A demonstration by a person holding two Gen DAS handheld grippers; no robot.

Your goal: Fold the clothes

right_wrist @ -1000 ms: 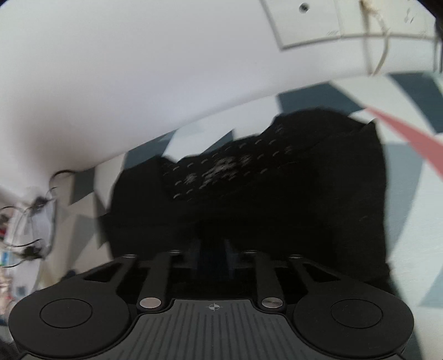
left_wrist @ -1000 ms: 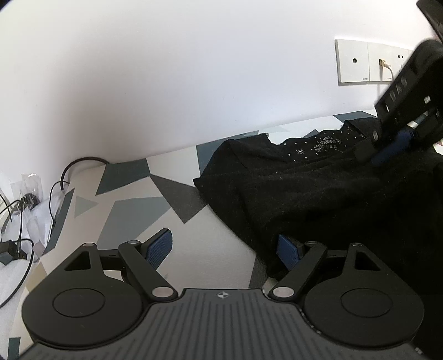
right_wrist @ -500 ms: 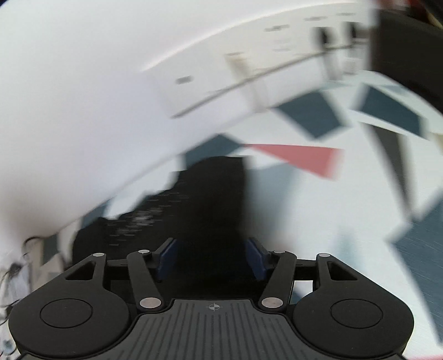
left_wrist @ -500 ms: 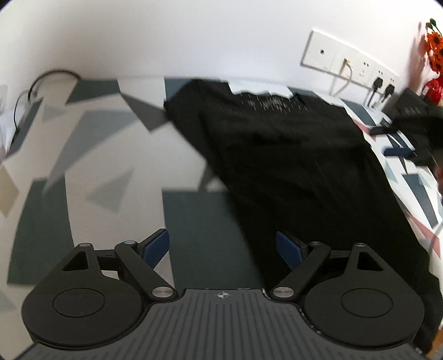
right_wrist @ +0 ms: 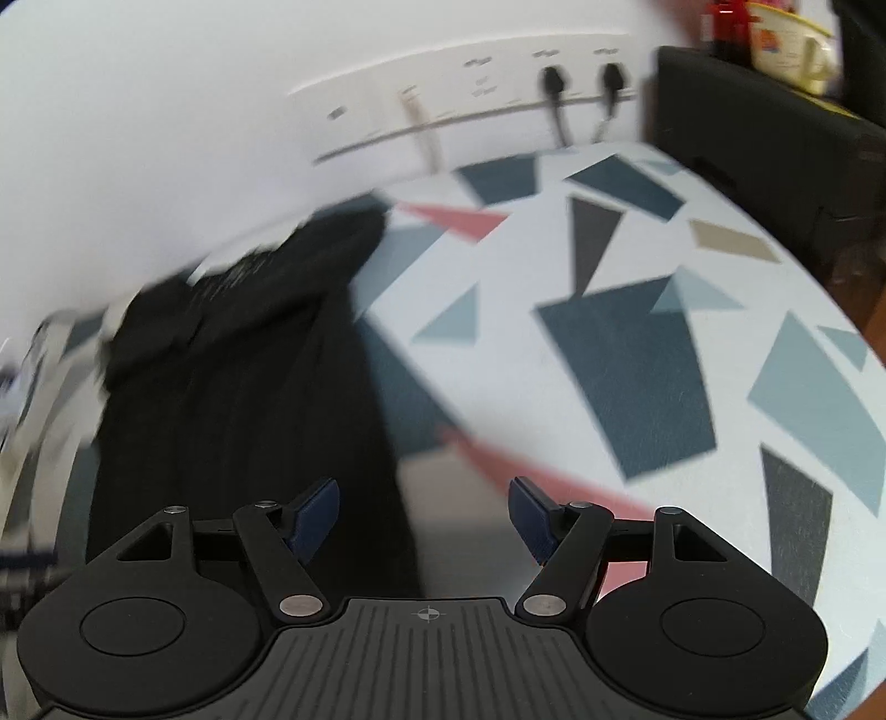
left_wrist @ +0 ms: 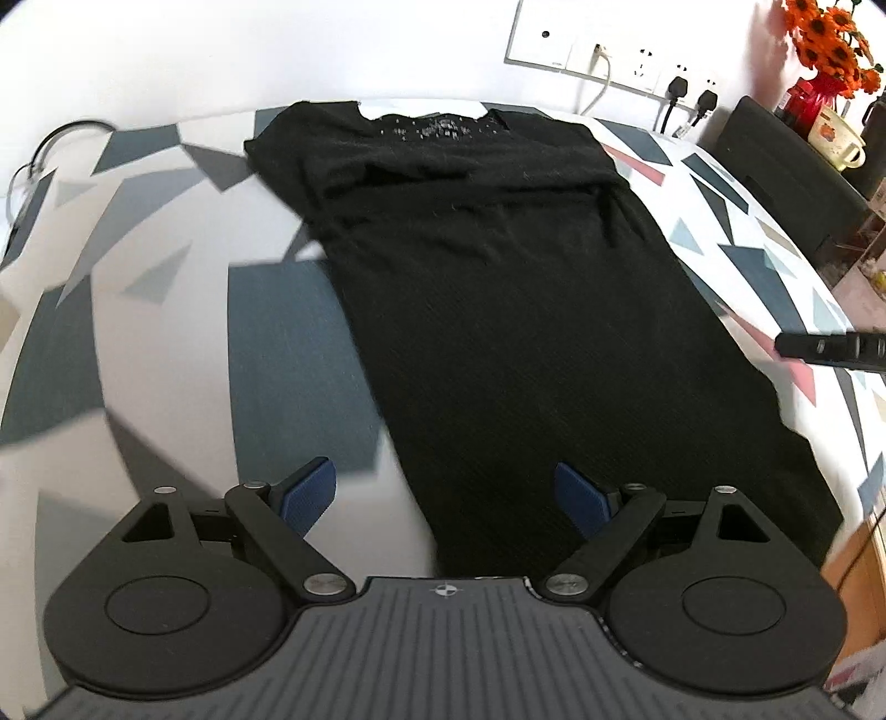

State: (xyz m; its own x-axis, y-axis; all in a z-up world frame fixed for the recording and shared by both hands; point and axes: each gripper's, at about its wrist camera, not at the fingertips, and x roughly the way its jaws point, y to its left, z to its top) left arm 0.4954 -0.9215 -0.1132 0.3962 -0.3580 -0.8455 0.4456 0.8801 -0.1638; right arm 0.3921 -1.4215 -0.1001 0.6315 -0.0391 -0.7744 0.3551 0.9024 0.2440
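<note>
1. Black shirt [left_wrist: 498, 310] lies flat on the table [left_wrist: 166, 343], sleeves tucked in over the body so it makes one long narrow strip. Its long axis runs from the collar, at the wall end by the wall sockets [left_wrist: 598, 50], down to the hem at the near table edge.
2. Left gripper [left_wrist: 446, 495] hovers over the hem end, fingers [left_wrist: 310, 490] spread wide, nothing between them. The shirt's left edge passes between the two fingers; most of the cloth lies ahead and to the right.
3. Right gripper [right_wrist: 423, 515] also stands spread and empty, off the shirt's right edge over bare table; the shirt [right_wrist: 238, 387] lies ahead-left of it. View is blurred.
4. Judgement: the left is nearer the hem; both sit at that end, fitting a lengthwise fold toward the collar.
5. Against one second ago: both grippers were up near the collar, the right one pinched on cloth. Both have since pulled away to the hem end, and the right has let go.
</note>
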